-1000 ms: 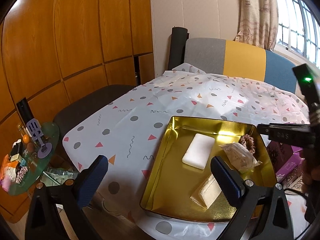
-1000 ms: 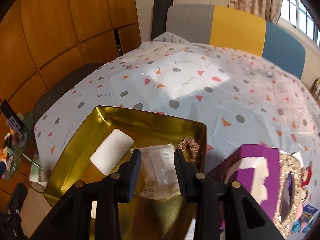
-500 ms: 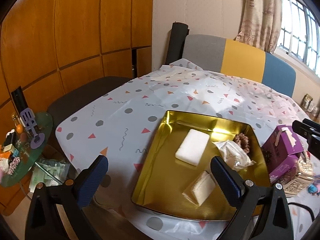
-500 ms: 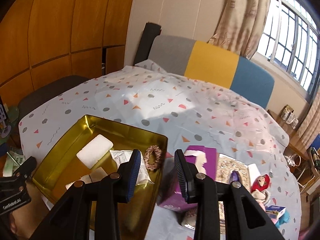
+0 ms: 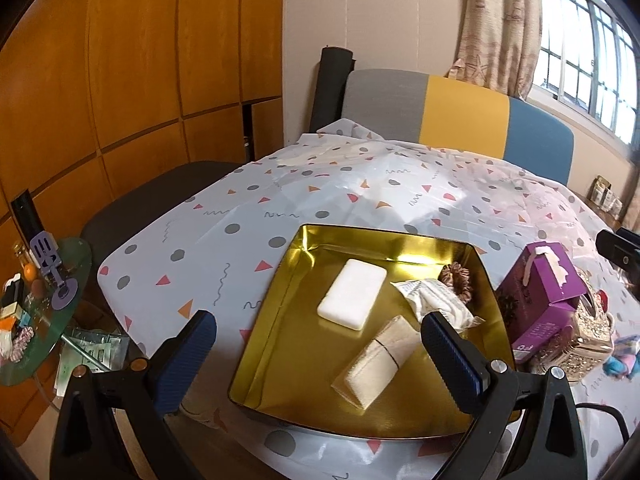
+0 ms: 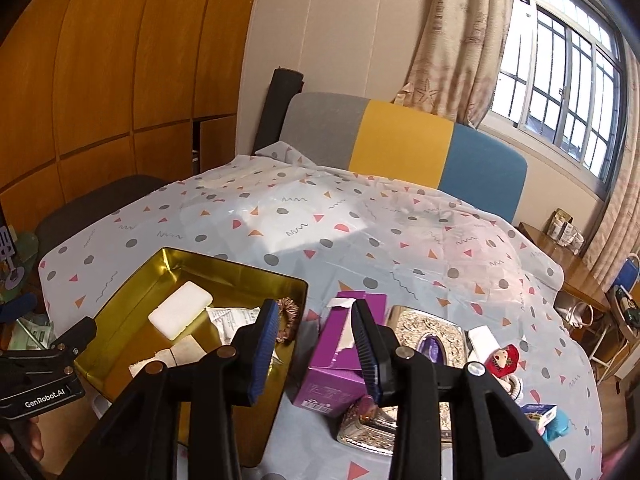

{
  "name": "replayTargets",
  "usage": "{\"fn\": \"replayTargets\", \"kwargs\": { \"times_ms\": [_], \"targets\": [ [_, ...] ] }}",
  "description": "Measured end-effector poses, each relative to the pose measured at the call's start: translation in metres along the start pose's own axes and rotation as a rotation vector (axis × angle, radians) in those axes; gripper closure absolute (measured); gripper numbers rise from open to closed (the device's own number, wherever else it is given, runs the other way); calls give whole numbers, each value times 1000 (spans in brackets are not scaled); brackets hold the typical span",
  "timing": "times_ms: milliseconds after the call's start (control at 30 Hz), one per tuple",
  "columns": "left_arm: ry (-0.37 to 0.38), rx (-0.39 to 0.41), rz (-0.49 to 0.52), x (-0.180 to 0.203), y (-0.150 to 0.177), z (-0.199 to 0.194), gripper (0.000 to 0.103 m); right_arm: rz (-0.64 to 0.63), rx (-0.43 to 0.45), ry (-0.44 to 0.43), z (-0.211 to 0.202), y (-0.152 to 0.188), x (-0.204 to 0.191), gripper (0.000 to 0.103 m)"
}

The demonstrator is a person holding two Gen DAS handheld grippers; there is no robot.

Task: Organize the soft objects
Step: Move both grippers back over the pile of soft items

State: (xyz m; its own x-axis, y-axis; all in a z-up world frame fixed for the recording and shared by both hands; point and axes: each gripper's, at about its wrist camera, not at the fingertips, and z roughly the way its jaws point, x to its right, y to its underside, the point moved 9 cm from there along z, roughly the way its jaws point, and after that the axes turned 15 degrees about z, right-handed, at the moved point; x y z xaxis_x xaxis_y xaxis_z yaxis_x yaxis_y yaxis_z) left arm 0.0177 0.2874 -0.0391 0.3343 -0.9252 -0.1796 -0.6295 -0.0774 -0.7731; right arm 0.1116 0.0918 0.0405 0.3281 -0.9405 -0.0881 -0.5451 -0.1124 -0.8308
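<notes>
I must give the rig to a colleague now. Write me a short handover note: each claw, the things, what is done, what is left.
Left claw: open, empty, over the gold tray.
Right claw: open, empty, between tray and purple box.
In the tray: white pad, wrapped packet, tan bundle, scrunchie.
Left, probably: red plush toy and blue item beside the glitter box.

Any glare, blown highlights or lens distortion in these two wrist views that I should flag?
Left wrist: the gold tray mirrors bright light along its far wall; the window is overexposed. Right wrist: a sunlit patch washes out the tablecloth; fisheye bends the wood panels, corners vignetted. Both reasonably sharp.
</notes>
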Motion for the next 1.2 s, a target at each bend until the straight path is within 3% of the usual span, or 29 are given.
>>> {"fn": "replayTargets", "kwargs": {
  "times_ms": [800, 967, 1200],
  "targets": [
    [112, 101, 107, 68, -46, -30, 0, 88, 11, 85, -6, 2, 87, 64],
    [148, 150, 192, 100, -64, -40, 0, 153, -21, 165, 5, 10, 148, 64],
    [294, 176, 331, 165, -86, -49, 0, 314, -87, 357, 25, 37, 274, 64]
  ]
}}
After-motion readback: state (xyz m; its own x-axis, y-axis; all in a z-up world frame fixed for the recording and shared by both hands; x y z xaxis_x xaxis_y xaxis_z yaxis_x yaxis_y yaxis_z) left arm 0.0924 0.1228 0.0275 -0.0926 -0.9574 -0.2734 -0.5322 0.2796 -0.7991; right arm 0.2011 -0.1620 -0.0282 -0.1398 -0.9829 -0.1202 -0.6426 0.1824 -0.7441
